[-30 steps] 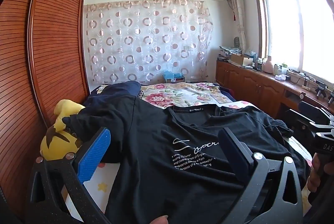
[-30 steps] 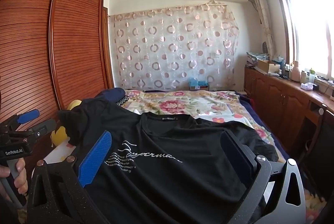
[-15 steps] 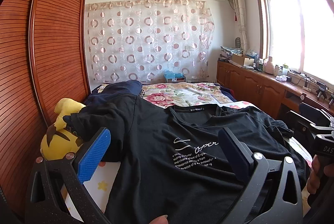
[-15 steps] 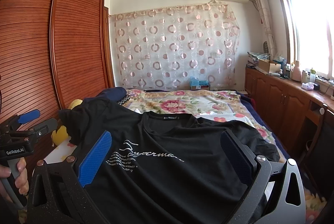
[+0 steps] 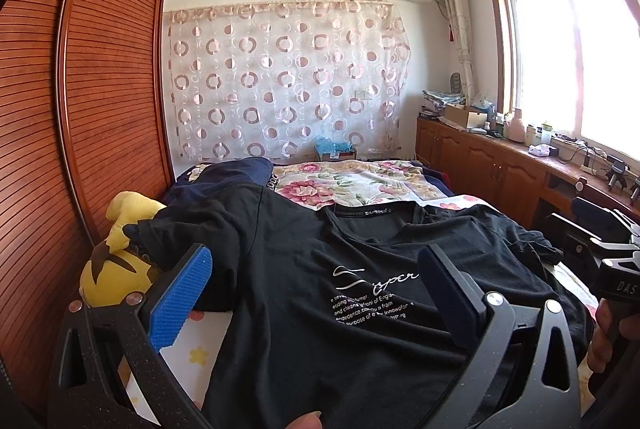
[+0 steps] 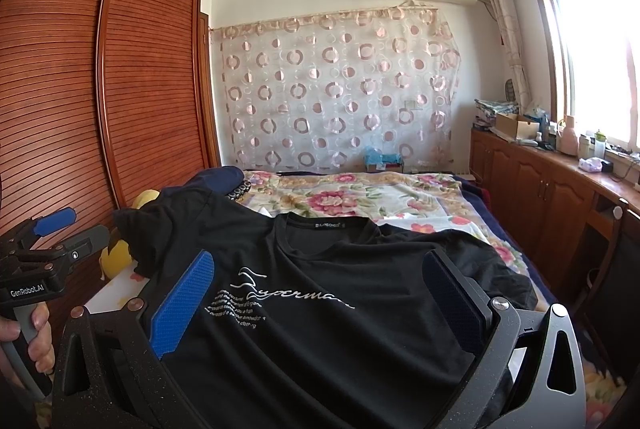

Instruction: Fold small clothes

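A black T-shirt (image 5: 304, 333) (image 6: 340, 341) with white print lies front up across the bed, collar toward the far end. Its left sleeve drapes over a plush toy. My left gripper (image 5: 316, 257) hovers open over the shirt's lower left part, nothing between its blue pads. My right gripper (image 6: 319, 259) is open above the lower right part. Each gripper also shows in the other's view: the left gripper (image 6: 76, 229) held by a hand at the left edge, the right gripper (image 5: 580, 233) at the right edge.
A yellow plush toy (image 5: 116, 265) lies by the wooden wardrobe (image 5: 100, 89) on the left. A floral bedspread (image 5: 352, 185) and a navy garment (image 5: 224, 177) lie beyond the shirt. Wooden cabinets (image 6: 540, 185) with clutter run under the window on the right.
Almost nothing: both views have drifted very slightly, the shirt lies as before and both grippers stay open.
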Demonstrator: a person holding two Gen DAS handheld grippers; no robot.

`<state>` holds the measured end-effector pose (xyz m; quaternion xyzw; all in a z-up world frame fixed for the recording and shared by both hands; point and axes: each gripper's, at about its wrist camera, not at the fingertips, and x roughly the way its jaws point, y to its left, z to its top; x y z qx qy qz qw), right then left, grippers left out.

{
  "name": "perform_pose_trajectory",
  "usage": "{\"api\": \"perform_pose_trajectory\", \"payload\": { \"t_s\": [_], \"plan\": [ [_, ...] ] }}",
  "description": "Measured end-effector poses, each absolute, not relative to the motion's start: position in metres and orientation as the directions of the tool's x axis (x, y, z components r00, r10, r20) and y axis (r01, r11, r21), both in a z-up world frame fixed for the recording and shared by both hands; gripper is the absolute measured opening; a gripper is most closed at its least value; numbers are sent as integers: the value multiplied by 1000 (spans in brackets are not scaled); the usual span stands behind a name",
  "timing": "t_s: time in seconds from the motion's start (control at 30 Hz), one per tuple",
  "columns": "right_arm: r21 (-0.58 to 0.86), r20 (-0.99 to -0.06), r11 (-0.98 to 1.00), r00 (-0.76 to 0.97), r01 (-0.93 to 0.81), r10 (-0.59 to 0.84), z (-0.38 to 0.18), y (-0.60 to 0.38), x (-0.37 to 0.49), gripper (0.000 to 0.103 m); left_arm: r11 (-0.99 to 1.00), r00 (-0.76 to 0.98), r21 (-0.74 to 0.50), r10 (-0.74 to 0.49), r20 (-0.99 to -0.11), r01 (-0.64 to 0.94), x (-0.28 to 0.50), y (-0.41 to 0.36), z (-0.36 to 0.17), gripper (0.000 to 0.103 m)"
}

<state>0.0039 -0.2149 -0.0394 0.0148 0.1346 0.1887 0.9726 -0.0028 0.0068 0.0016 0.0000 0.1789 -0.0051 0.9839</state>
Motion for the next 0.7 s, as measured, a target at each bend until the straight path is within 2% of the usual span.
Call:
{"api": "perform_pose_trajectory", "payload": {
  "t_s": [0.7],
  "plan": [
    [82, -256, 929, 893, -362, 370, -40, -212, 3, 103, 1000, 938, 1, -8, -347, 9, -1, 11, 1, 103]
  ]
}}
